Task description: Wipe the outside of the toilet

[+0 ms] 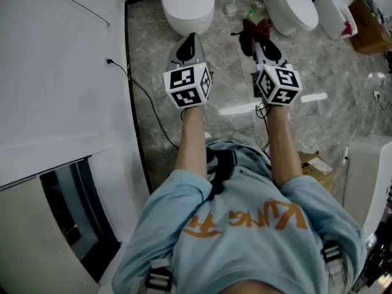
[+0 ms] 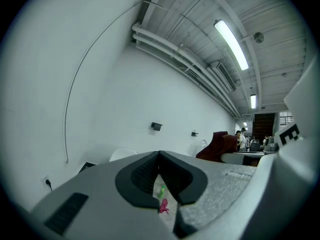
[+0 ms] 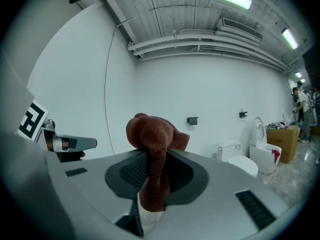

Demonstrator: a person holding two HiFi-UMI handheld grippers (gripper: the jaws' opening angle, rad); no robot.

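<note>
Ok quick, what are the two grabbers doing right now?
Left gripper: closed, empty.
Right gripper: closed on the brown cloth.

the head view looks steeply down from above the person's shoulders onto the left gripper, the right gripper and the floor. each gripper view sits close behind its own jaws, tilted up at the white wall. the right gripper view, partly blocked by the cloth, shares the toilets with the head view; the left perhaps shows one too.

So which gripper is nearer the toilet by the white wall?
Left. The left gripper is just short of that toilet; the right gripper, holding the cloth, is off to its side.
</note>
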